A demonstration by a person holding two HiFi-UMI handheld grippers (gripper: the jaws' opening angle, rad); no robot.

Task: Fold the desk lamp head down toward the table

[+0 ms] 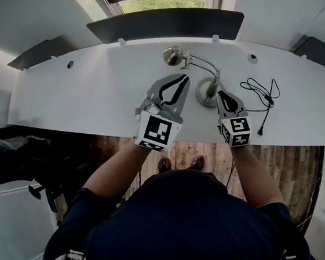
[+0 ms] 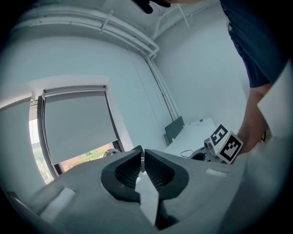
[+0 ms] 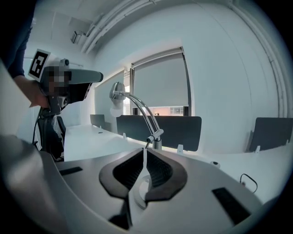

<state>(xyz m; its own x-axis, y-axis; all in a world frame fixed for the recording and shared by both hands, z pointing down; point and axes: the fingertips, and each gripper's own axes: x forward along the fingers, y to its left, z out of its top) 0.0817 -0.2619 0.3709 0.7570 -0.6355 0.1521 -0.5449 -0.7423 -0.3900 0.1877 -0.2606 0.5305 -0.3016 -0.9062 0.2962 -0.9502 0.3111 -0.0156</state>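
Observation:
A silver desk lamp stands on the white desk (image 1: 88, 88). Its round base (image 1: 206, 92) sits near the front; the curved double arm (image 1: 205, 66) rises to the round head (image 1: 172, 55). My left gripper (image 1: 184, 78) is shut and empty, its tips just left of the arm and below the head. My right gripper (image 1: 219, 93) is shut on nothing, its tips at the base's right side. In the right gripper view the lamp head (image 3: 118, 94) and arm (image 3: 144, 114) rise just beyond the closed jaws (image 3: 144, 153). The left gripper view shows closed jaws (image 2: 142, 153) with the lamp head (image 2: 111, 152) behind.
A black cable with a plug (image 1: 263, 94) lies on the desk right of the lamp. Dark partition panels (image 1: 165, 24) line the desk's back edge under a window. A black chair (image 1: 7, 153) stands at the left. The desk's front edge runs just under both grippers.

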